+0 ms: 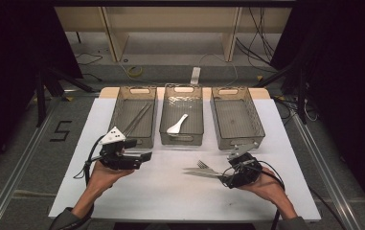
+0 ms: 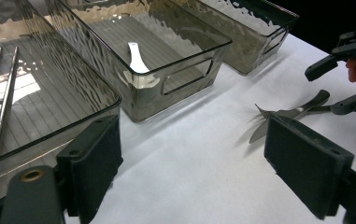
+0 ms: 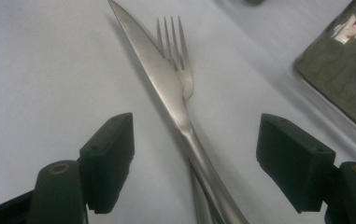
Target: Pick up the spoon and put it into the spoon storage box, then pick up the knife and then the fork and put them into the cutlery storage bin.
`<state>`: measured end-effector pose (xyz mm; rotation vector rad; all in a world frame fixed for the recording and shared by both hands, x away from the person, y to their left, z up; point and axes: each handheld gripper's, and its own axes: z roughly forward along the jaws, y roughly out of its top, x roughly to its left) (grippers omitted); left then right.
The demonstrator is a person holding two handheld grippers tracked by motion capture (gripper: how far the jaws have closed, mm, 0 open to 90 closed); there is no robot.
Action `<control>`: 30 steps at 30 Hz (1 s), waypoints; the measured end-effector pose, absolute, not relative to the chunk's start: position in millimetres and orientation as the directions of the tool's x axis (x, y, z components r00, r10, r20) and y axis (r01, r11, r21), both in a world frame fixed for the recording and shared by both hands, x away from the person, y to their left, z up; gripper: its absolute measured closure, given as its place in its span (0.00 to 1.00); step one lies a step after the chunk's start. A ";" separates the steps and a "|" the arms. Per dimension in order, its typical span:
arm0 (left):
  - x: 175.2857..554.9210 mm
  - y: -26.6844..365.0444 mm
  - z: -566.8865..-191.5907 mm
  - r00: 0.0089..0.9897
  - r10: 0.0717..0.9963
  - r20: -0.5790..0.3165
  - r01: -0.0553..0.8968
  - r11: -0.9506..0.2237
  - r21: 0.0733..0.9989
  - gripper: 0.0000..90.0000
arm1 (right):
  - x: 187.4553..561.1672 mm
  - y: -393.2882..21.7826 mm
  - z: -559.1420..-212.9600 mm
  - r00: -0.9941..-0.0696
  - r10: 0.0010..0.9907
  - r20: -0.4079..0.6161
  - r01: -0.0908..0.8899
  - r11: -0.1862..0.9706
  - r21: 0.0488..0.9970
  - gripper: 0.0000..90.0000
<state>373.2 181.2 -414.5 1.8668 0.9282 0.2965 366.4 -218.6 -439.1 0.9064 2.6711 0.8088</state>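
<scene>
I see a polished metal knife and fork, both shiny. The counter wears a matt white, paper-like cover. The bins look like smoky clear plastic, glossy and rippled. My fingers carry matt black pads. The spoon looks like glossy white plastic.

Left gripper has its fingers wide open over the white counter, nothing between them. 3 clear bins ahead: chopsticks in the nearest, a white spoon in the middle bin. Knife and fork lie crossed by the right gripper.
</scene>
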 end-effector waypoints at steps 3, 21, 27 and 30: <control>370.8 182.1 -414.3 0.684 0.705 -0.188 0.458 -0.214 0.863 0.20 | 368.1 -215.2 -440.5 -0.800 0.600 -0.020 0.495 0.678 0.544 0.33; 358.1 186.4 -412.4 0.683 0.705 -0.190 0.413 -0.160 0.896 0.18 | 373.5 -205.7 -445.4 -0.827 0.562 -0.007 0.486 0.723 0.491 0.43; 355.9 186.2 -412.5 0.686 0.703 -0.186 0.409 -0.161 0.898 0.18 | 375.7 -204.1 -446.2 -0.832 0.555 -0.005 0.489 0.738 0.465 0.46; 356.8 185.7 -412.8 0.685 0.704 -0.185 0.410 -0.163 0.897 0.18 | 377.2 -203.4 -446.3 -0.834 0.552 0.006 0.494 0.740 0.456 0.48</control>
